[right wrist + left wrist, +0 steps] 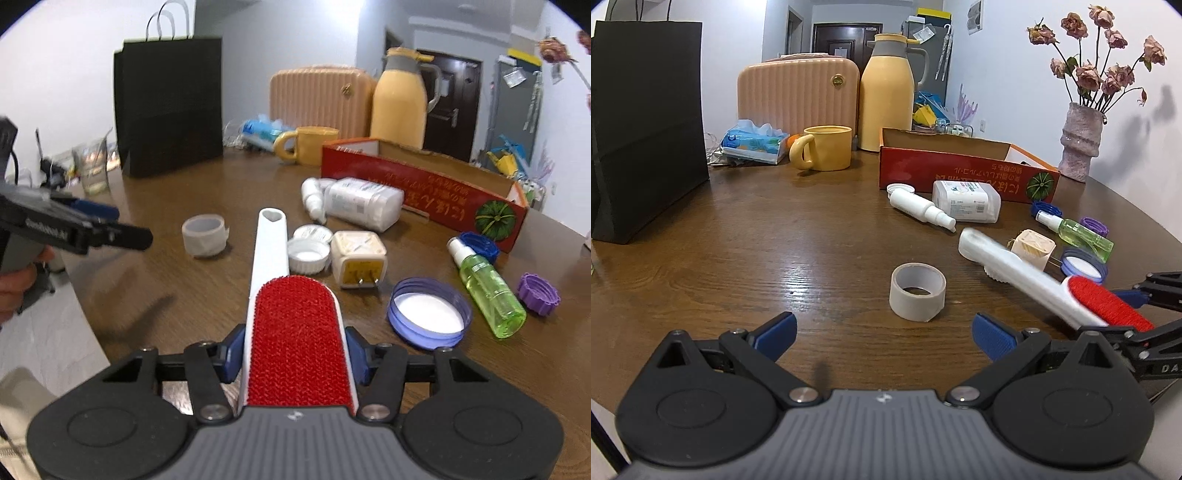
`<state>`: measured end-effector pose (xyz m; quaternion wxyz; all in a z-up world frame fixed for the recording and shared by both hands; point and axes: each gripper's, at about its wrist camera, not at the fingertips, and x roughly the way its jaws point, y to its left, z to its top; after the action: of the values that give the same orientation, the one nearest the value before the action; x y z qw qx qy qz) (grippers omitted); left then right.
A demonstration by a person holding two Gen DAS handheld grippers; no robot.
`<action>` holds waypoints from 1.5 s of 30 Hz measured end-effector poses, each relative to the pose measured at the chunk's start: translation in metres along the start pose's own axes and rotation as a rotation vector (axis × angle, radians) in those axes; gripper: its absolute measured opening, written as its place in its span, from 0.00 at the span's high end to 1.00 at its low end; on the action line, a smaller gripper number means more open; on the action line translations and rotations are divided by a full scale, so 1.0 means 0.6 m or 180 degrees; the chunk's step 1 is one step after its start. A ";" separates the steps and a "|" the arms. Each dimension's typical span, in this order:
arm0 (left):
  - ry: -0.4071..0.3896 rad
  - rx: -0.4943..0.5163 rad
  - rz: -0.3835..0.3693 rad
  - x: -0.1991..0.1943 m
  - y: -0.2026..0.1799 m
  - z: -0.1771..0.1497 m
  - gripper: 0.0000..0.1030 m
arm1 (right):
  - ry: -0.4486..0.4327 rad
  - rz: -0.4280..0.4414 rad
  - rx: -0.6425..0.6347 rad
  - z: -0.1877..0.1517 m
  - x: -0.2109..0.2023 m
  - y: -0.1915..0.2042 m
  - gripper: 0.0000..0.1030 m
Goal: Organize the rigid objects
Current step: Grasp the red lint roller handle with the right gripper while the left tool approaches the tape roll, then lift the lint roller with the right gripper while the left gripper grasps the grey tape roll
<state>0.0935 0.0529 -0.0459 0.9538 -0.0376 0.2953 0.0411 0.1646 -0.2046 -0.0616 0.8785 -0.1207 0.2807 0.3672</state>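
The right tool [295,356] has its blue pads pressed against both sides of the lint brush [295,332], pinching it at the red bristled head, with the white handle sticking out ahead over the worktop [207,291] toward the red cardboard box [424,184]. The brush looks like light, stiff plastic; the nap of the head should give the pads some bite, but held this far back the long handle can swing or tip, so a hold nearer the middle would seem steadier to me. The left tool [884,334] is spread wide with nothing between its fingers, and the roll of tape [918,291] stands just ahead of it on the worktop. Beside the brush lie a plug adapter [358,256], a green spray bottle [487,291], several loose caps and a white spray bottle [921,208] next to a white jar [364,203], all short of the box. I cannot see into the box from either view, so what it already holds is unknown; the brush's handle is smeared in the left view, and whether its tip touches the worktop I cannot tell
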 end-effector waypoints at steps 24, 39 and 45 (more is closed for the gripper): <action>0.0223 0.0085 0.0175 0.120 -0.037 0.033 0.31 | -0.0640 -0.0381 0.0541 0.022 -0.019 -0.080 0.47; 0.0016 0.0054 0.0043 0.118 -0.039 0.069 0.58 | -0.0742 -0.0466 0.0649 0.045 -0.011 -0.113 0.47; -0.0104 0.0061 0.0001 0.119 -0.048 0.107 0.58 | -0.0807 -0.0526 0.0697 0.061 -0.009 -0.123 0.47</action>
<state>0.1912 0.0348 -0.0323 0.9588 -0.0277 0.2802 0.0390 0.2290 -0.2443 -0.0279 0.9419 0.0003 0.1951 0.2734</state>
